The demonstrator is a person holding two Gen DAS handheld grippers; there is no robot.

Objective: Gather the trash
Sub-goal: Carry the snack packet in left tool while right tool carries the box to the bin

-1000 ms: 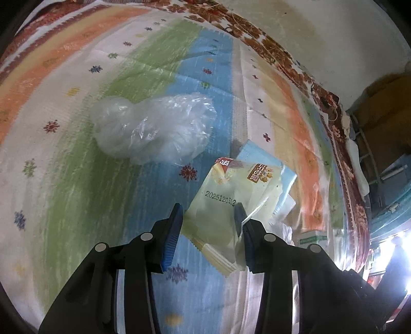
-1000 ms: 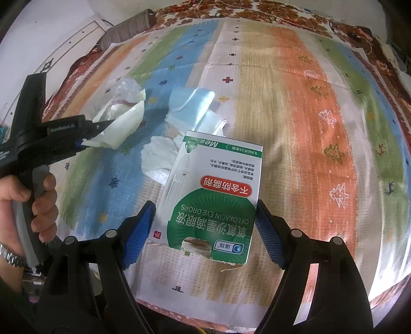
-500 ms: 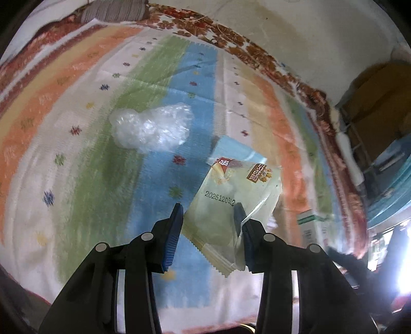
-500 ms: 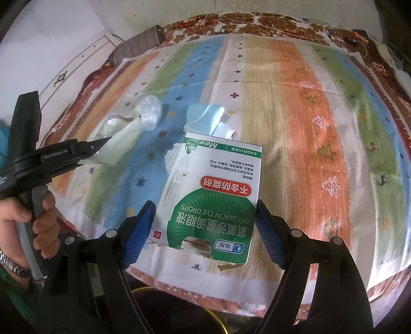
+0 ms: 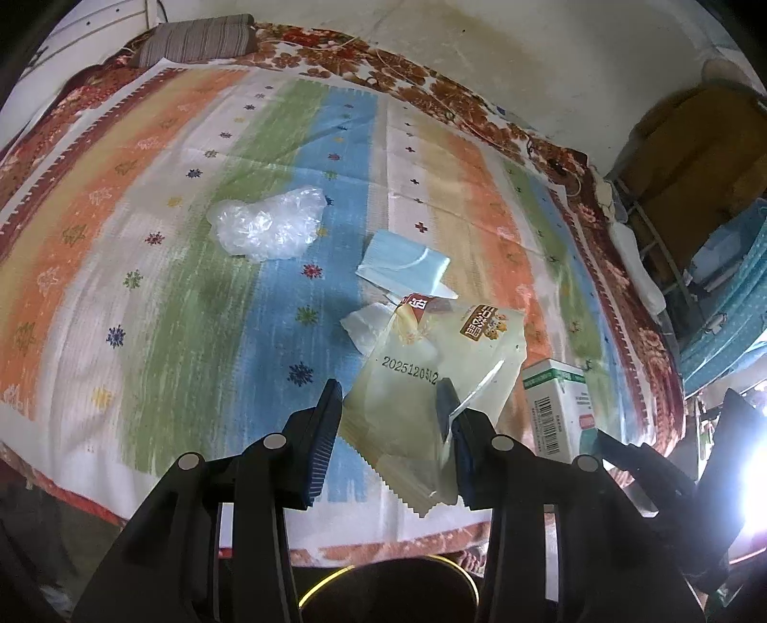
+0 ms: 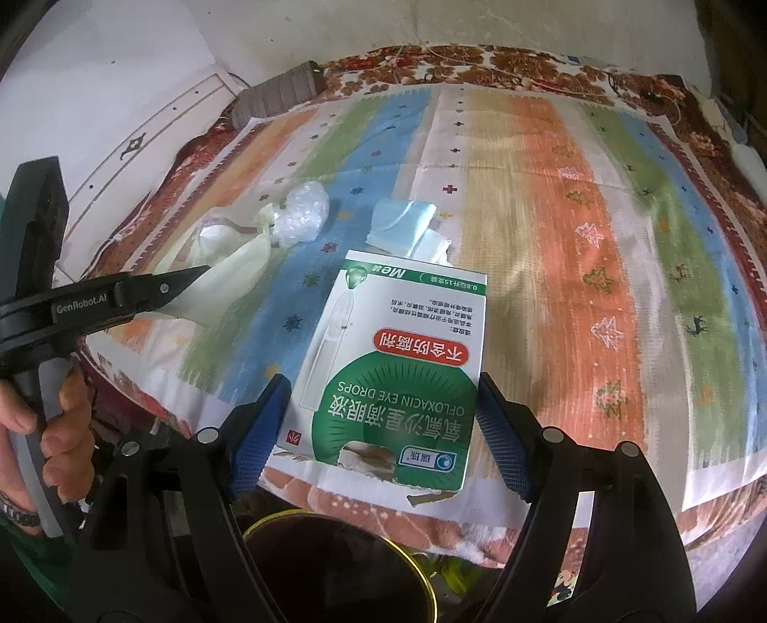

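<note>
My left gripper (image 5: 389, 407) is shut on a pale yellow snack wrapper (image 5: 431, 378) and holds it above the bed's front edge. My right gripper (image 6: 383, 412) is shut on a green and white eye-drops box (image 6: 398, 364), also lifted; the box shows in the left wrist view (image 5: 556, 407). On the striped bedspread (image 5: 191, 297) lie a crumpled clear plastic bag (image 5: 268, 225), a blue face mask (image 5: 402, 263) and a white tissue (image 5: 364, 326). The left gripper with the wrapper (image 6: 225, 282) shows in the right wrist view.
A dark bin with a yellow rim (image 6: 335, 565) stands below the bed's front edge, under both grippers; it also shows in the left wrist view (image 5: 388, 589). A striped pillow (image 5: 196, 40) lies at the bed's far corner. Shelves and clutter (image 5: 709, 268) stand to the right.
Both grippers have pulled back and up from the bed with their items. The bin has come into view beneath them.
</note>
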